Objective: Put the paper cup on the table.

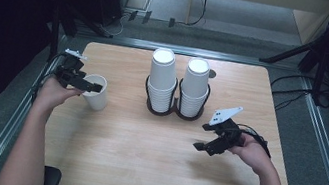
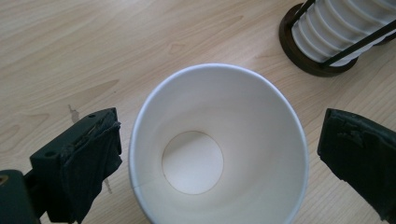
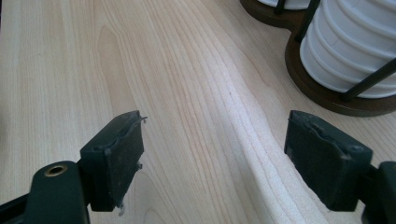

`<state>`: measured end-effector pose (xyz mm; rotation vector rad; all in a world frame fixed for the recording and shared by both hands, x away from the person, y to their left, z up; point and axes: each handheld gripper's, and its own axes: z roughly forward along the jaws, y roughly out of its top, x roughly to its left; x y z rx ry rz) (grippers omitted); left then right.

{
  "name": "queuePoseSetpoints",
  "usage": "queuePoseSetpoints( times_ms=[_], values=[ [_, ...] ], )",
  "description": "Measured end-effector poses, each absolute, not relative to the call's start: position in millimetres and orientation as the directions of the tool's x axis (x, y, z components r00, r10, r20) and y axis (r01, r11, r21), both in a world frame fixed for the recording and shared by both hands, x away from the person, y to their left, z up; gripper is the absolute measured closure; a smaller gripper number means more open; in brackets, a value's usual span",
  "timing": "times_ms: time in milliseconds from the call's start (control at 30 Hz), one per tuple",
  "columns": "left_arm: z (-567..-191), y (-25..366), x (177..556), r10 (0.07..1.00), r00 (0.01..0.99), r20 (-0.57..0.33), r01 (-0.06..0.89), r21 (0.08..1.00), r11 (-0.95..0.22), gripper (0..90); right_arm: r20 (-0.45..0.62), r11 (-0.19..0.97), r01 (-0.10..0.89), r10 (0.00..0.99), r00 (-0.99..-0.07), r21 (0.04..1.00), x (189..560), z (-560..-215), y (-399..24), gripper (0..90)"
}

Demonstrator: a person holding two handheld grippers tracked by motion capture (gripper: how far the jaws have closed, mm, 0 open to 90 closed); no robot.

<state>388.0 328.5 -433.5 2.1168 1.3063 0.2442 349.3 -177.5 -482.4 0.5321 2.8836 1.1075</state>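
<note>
1. Left forearm comes up along the bench's (image 1: 121,156) left edge, wrist bent inward, the left gripper (image 1: 86,85) pointing right at a single paper cup (image 1: 96,92).
2. That cup stands upright near the left edge, well apart from the two stacks. In the left gripper view its white mouth sits between the jaws, which stand wide on either side; a sliver of gap shows at each pad, so it looks unclamped, though the high view is too small to confirm.
3. Right forearm angles in from the lower right, hand cupped around the right gripper (image 1: 201,137), aimed left and slightly down. Jaws wide, nothing between them but bare wood.
4. Materials now: pale wood-grain bench with rounded corners; smooth white paper cup with a rolled rim and a round flat bottom.
5. Centre-back, the cup stacks (image 1: 178,82) — ribbed nested rims, tapering upward — sit in a dark holder (image 3: 327,93) with a round base and thin black wire uprights.
</note>
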Motion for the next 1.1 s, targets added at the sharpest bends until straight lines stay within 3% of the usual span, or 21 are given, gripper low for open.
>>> queuePoseSetpoints(
  times_ms=[233, 467, 1100],
  values=[
    [-419, 330, 381, 0.859, 0.491, -0.146, 0.718, 0.627, -0.303, 1.3, 0.115, 0.691, 0.31, 0.314, -0.942, 0.653, 350, -482, -178, 19.7],
    [-406, 324, 376, 0.839, 0.511, -0.184, 0.701, 0.655, -0.283, 3.0, 0.113, 0.694, 0.308, 0.312, -0.943, 0.651, 350, -482, -177, 19.7],
    [-407, 286, 374, 0.793, 0.591, -0.149, 0.668, 0.642, -0.377, 2.9, 0.109, 0.693, 0.302, 0.309, -0.945, 0.655, 350, -481, -178, 19.7]
  ],
)
